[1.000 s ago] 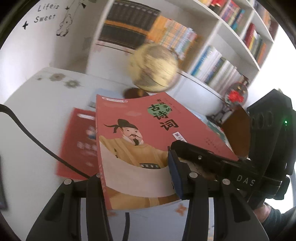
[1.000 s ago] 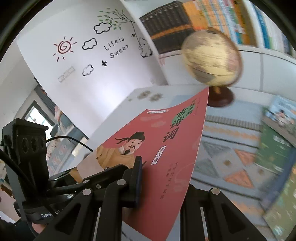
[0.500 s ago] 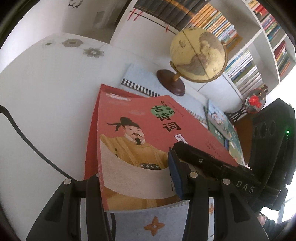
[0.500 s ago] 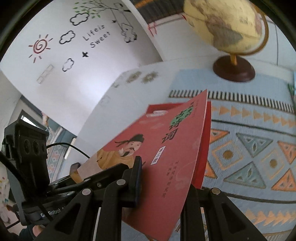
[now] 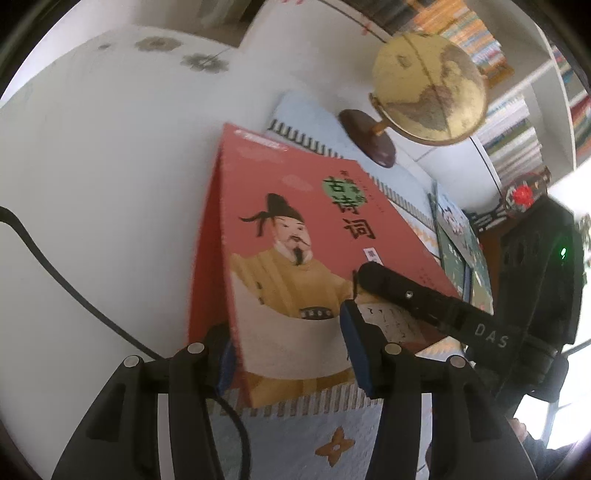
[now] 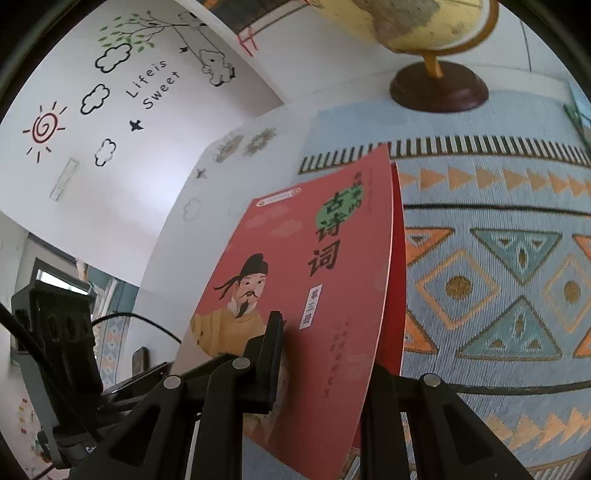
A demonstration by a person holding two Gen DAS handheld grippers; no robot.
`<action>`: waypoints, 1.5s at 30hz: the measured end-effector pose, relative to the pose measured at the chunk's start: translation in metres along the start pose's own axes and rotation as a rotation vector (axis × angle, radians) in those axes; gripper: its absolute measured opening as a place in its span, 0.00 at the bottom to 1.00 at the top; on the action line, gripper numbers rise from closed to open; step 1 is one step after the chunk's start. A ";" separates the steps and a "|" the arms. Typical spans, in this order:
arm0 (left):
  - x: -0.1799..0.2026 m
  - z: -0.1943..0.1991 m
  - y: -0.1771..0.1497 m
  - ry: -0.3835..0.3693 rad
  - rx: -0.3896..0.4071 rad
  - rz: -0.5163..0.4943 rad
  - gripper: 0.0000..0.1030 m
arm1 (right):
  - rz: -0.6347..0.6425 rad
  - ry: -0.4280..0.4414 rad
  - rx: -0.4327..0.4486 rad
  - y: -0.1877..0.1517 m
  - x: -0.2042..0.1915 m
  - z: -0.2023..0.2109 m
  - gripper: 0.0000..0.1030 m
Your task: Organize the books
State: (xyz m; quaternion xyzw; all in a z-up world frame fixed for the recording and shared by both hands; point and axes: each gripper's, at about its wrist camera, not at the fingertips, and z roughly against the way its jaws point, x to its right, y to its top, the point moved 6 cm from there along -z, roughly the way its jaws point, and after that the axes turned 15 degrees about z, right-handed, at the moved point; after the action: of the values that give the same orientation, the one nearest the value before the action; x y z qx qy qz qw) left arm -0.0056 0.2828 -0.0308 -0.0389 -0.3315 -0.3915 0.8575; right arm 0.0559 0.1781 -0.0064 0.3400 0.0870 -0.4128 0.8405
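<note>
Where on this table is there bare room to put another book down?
The white tabletop left of the red book is bare up to the black cable. The patterned mat right of that book is open up to the globe. It is crowded at the far right, where green books lie.

free: white tabletop left | blocked: globe behind, green books right

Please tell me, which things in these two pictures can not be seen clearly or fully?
- Second red book: left wrist view, its cover hidden by the poetry book lying over it.
- Globe: right wrist view, cut off by the top edge.
- Shelf books: left wrist view, too blurred and small to read.
- Green book: left wrist view, partly behind the right tongs.
</note>
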 end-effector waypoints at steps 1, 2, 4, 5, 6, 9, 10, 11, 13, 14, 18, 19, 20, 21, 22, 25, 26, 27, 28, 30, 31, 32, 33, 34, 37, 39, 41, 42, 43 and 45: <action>-0.004 0.000 0.001 -0.002 -0.002 0.021 0.49 | -0.005 -0.006 -0.007 -0.002 0.002 -0.002 0.18; -0.009 0.000 0.002 -0.003 -0.007 0.042 0.49 | -0.013 -0.011 -0.016 -0.002 0.003 -0.006 0.19; -0.017 0.000 0.004 0.004 -0.009 0.077 0.49 | -0.040 -0.009 -0.029 -0.007 0.007 -0.011 0.19; -0.021 0.001 0.005 0.005 -0.006 0.089 0.49 | -0.051 -0.007 -0.034 -0.010 0.008 -0.013 0.19; -0.024 0.003 0.005 -0.004 -0.001 0.100 0.49 | -0.059 -0.014 -0.043 -0.013 0.009 -0.015 0.19; -0.034 0.013 0.005 -0.006 0.029 0.138 0.49 | -0.073 -0.015 -0.054 -0.019 0.011 -0.020 0.21; -0.037 0.017 0.005 -0.003 0.038 0.149 0.49 | -0.083 -0.008 -0.051 -0.020 0.010 -0.020 0.21; -0.041 0.022 0.004 0.000 0.049 0.161 0.49 | -0.088 -0.010 -0.049 -0.020 0.010 -0.020 0.21; -0.046 0.032 0.002 -0.006 0.064 0.174 0.49 | -0.087 -0.016 -0.048 -0.020 0.008 -0.020 0.21; -0.049 0.036 0.000 -0.002 0.069 0.178 0.49 | -0.090 -0.017 -0.047 -0.021 0.007 -0.020 0.22; -0.058 0.050 -0.010 0.013 0.079 0.185 0.49 | -0.125 0.001 -0.042 -0.023 0.005 -0.025 0.23; -0.060 0.052 -0.012 0.015 0.079 0.188 0.49 | -0.119 0.000 -0.043 -0.023 0.003 -0.025 0.23; -0.062 0.054 -0.016 0.017 0.079 0.193 0.49 | -0.110 -0.004 -0.044 -0.024 0.002 -0.025 0.24; -0.063 0.055 -0.018 0.017 0.079 0.196 0.49 | -0.104 -0.003 -0.046 -0.024 -0.001 -0.025 0.25; -0.064 0.057 -0.022 0.017 0.077 0.201 0.49 | -0.098 0.000 -0.049 -0.025 -0.002 -0.025 0.29; -0.063 0.059 -0.033 0.001 0.058 0.216 0.54 | -0.055 0.007 -0.081 -0.029 -0.010 -0.022 0.48; -0.062 0.059 -0.037 -0.006 0.052 0.227 0.65 | -0.041 -0.003 -0.093 -0.031 -0.010 -0.018 0.52; -0.062 0.061 -0.042 -0.013 0.052 0.243 0.74 | -0.027 -0.023 -0.106 -0.036 -0.009 -0.013 0.52; -0.060 0.064 -0.047 -0.030 0.056 0.263 0.77 | -0.018 -0.039 -0.114 -0.041 -0.007 -0.009 0.52; -0.056 0.065 -0.058 -0.059 0.044 0.297 0.82 | -0.016 -0.087 -0.122 -0.054 0.002 0.005 0.52; -0.054 0.064 -0.063 -0.064 0.038 0.310 0.82 | -0.022 -0.118 -0.121 -0.063 0.010 0.016 0.52; -0.052 0.063 -0.068 -0.056 0.030 0.326 0.83 | -0.029 -0.141 -0.117 -0.070 0.016 0.026 0.52; -0.050 0.062 -0.072 -0.049 0.025 0.334 0.83 | -0.039 -0.167 -0.108 -0.079 0.023 0.039 0.52; -0.047 0.060 -0.076 -0.045 0.021 0.339 0.83 | -0.046 -0.189 -0.093 -0.085 0.028 0.053 0.52; -0.032 0.052 -0.087 -0.013 0.011 0.346 0.83 | -0.035 -0.246 -0.039 -0.096 0.038 0.094 0.52; -0.016 0.050 -0.095 -0.013 0.024 0.332 0.84 | -0.007 -0.288 0.000 -0.097 0.042 0.121 0.52; 0.004 0.047 -0.102 0.009 0.041 0.305 0.86 | 0.027 -0.333 0.038 -0.101 0.044 0.151 0.52; 0.018 0.044 -0.109 0.013 0.039 0.282 0.86 | 0.034 -0.346 0.050 -0.103 0.046 0.163 0.52; 0.032 0.041 -0.116 0.005 0.033 0.265 0.86 | 0.039 -0.359 0.065 -0.105 0.050 0.176 0.52; 0.061 0.036 -0.131 0.003 0.041 0.229 0.86 | 0.035 -0.389 0.096 -0.118 0.062 0.212 0.52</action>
State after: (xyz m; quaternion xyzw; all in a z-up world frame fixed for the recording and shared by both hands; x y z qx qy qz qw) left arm -0.0871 0.1651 0.0083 -0.0585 -0.3313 -0.2841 0.8978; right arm -0.0221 -0.0477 0.0677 0.2953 -0.1027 -0.4595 0.8314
